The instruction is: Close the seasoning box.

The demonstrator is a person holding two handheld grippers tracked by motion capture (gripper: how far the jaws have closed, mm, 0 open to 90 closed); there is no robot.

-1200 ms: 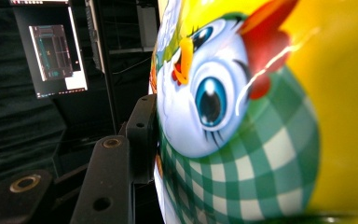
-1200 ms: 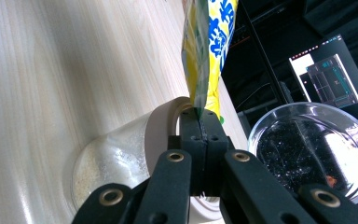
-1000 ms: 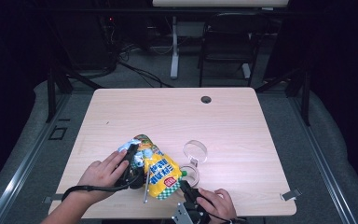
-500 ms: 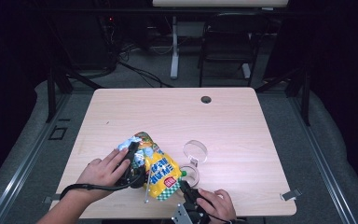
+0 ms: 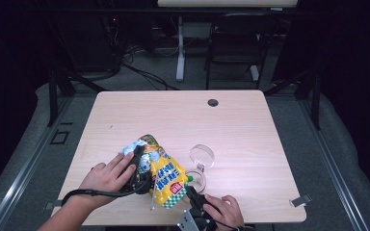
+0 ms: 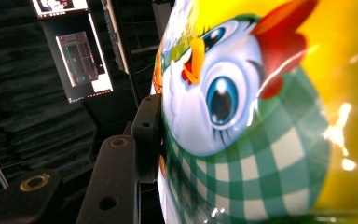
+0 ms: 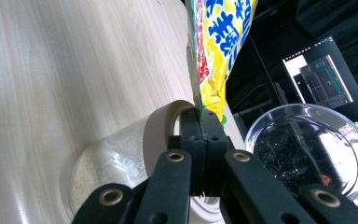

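A yellow snack bag (image 5: 167, 175) with a cartoon chick stands tilted near the table's front edge. My left gripper (image 5: 142, 160) grips its upper part from the left. Its jaws have just been closing with the bag between them. In the left gripper view one black finger (image 6: 145, 133) presses against the bag (image 6: 242, 116), and the other finger is hidden behind it. My right gripper (image 5: 191, 193) is shut on the bag's lower edge. In the right gripper view its jaws (image 7: 199, 119) pinch the seam of the bag (image 7: 219, 42).
A clear round jar (image 5: 197, 180) stands just right of the bag, close to my right gripper, with its clear lid (image 5: 201, 155) beyond it. The wooden table (image 5: 250, 125) has a cable hole (image 5: 213, 102) at the back. A chair (image 5: 231, 43) stands behind the table.
The left hand and the top of the bag have shifted very slightly. The right hand has stayed in place.
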